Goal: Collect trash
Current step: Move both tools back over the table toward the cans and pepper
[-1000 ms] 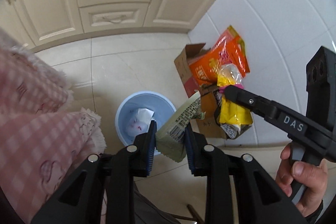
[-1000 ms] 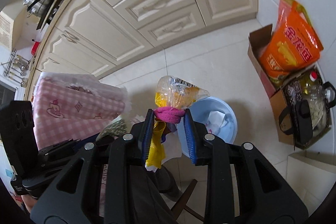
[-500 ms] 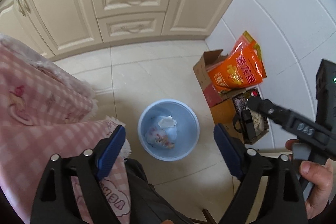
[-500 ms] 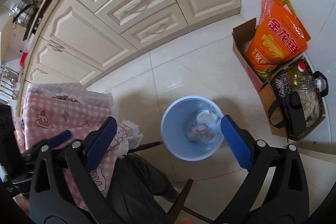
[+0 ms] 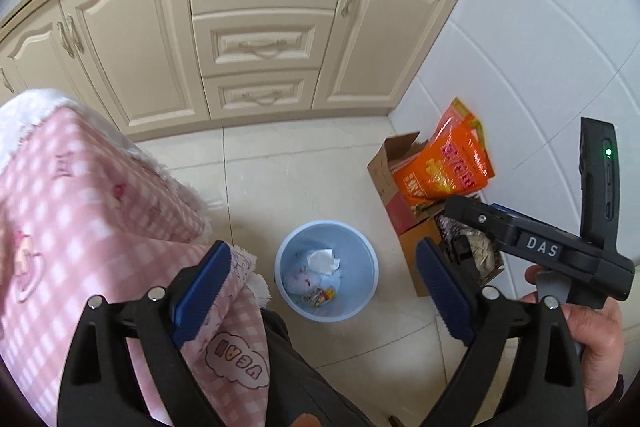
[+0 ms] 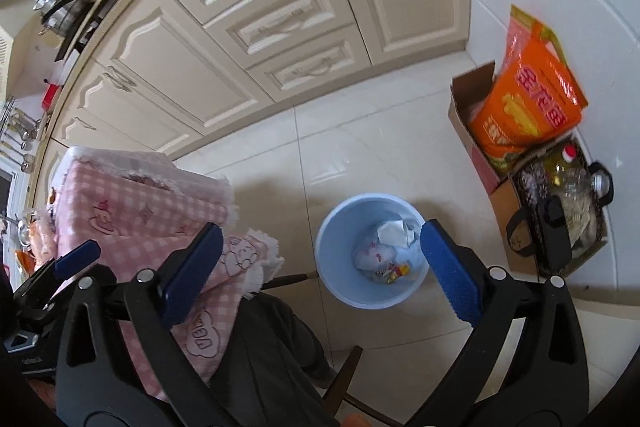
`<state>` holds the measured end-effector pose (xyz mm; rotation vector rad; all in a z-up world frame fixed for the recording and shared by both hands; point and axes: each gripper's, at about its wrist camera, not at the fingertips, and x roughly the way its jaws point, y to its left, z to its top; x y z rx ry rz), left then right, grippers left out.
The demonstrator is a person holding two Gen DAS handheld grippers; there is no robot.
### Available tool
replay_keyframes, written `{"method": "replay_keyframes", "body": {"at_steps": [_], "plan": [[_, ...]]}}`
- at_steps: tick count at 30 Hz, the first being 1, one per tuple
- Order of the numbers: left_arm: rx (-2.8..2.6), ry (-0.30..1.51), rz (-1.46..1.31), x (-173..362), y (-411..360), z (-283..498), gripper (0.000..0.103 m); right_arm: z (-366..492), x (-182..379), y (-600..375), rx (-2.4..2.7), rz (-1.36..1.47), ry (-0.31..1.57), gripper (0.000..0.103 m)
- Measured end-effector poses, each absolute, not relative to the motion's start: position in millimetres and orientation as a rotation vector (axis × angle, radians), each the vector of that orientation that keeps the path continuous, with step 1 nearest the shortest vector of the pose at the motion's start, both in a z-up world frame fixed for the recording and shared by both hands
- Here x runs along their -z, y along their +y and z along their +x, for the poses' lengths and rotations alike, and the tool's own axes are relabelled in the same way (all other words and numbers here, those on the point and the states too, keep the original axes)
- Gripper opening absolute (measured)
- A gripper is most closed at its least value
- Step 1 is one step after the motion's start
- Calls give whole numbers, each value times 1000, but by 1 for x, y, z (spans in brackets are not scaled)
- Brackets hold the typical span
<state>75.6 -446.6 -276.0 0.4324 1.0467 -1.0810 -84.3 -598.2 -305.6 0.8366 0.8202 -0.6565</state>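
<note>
Fingers (image 5: 202, 293) on your left gripper (image 5: 320, 297) have just spread wide, empty; your right gripper (image 6: 318, 267) gapes empty too. Trash (image 5: 310, 281), seemingly wrappers and tissue, lies in the blue bin (image 5: 362, 255) on the floor.

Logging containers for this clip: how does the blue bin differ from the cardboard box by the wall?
The blue bin is round, pale blue plastic; the cardboard box is angular and brown, with its flaps up. The bin holds only low-lying crumpled paper and wrappers; an orange bag sticks up out of the box. The bin stands on open floor, the box against the white tiled wall. Both sit open-topped on the tile floor.
</note>
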Motion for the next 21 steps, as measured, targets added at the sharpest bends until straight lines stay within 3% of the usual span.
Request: {"method": "replay_keyframes", "body": {"at_steps": [21], "plan": [[889,752,188,139,-293,127,91,20,162,-489,361,540,668,97]]}}
